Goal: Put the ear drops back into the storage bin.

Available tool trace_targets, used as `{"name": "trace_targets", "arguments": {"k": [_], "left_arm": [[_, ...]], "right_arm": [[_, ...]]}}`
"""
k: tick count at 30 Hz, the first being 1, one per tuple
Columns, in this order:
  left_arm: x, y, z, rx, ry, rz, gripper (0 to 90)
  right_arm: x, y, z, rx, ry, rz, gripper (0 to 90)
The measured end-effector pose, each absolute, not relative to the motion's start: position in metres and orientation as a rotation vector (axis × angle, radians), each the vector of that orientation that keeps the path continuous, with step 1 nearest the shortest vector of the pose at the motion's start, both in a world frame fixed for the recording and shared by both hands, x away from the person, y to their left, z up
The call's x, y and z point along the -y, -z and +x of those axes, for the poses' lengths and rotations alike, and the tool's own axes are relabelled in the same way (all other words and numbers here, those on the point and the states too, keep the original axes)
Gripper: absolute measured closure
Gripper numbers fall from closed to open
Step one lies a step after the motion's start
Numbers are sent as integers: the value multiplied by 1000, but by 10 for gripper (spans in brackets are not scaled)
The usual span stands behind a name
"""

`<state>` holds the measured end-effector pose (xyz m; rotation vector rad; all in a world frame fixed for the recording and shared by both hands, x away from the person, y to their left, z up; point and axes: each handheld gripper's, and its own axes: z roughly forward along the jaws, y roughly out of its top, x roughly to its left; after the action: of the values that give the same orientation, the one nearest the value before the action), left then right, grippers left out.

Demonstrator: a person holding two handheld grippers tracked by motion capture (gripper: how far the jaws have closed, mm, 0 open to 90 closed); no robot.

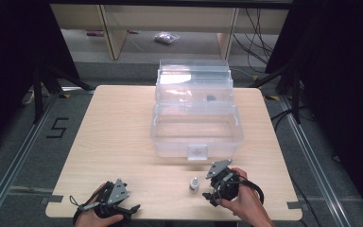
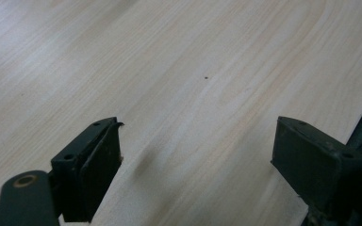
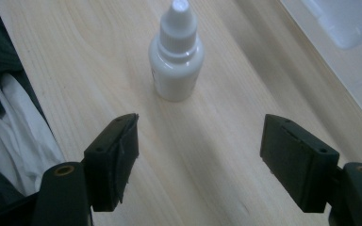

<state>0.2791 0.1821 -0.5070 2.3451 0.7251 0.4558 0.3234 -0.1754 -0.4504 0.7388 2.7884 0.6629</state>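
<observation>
A small white dropper bottle (image 3: 176,56) stands upright on the wooden table (image 1: 113,142), near its front edge and in front of the clear plastic box (image 1: 196,135). The right gripper (image 3: 198,150) points at the bottle with its jaws wide apart and holds nothing; the bottle is just ahead of them, not touching. The left gripper (image 2: 195,155) rests at the front left, also wide open and empty.

A dropper bottle (image 1: 195,184) stands on the table (image 1: 118,142) before the open box (image 1: 196,127).
</observation>
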Motion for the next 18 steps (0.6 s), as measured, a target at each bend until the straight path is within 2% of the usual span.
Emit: {"name": "trace_targets", "arguments": {"k": [12,18], "left_arm": [[-182,507,279,-736,-468,2338,156],[-182,507,279,-732,-461,2340,156]], "right_arm": [[153,448,332,-2874,-560,619,321],[141,447,339,-2899,-538,591,364]]}}
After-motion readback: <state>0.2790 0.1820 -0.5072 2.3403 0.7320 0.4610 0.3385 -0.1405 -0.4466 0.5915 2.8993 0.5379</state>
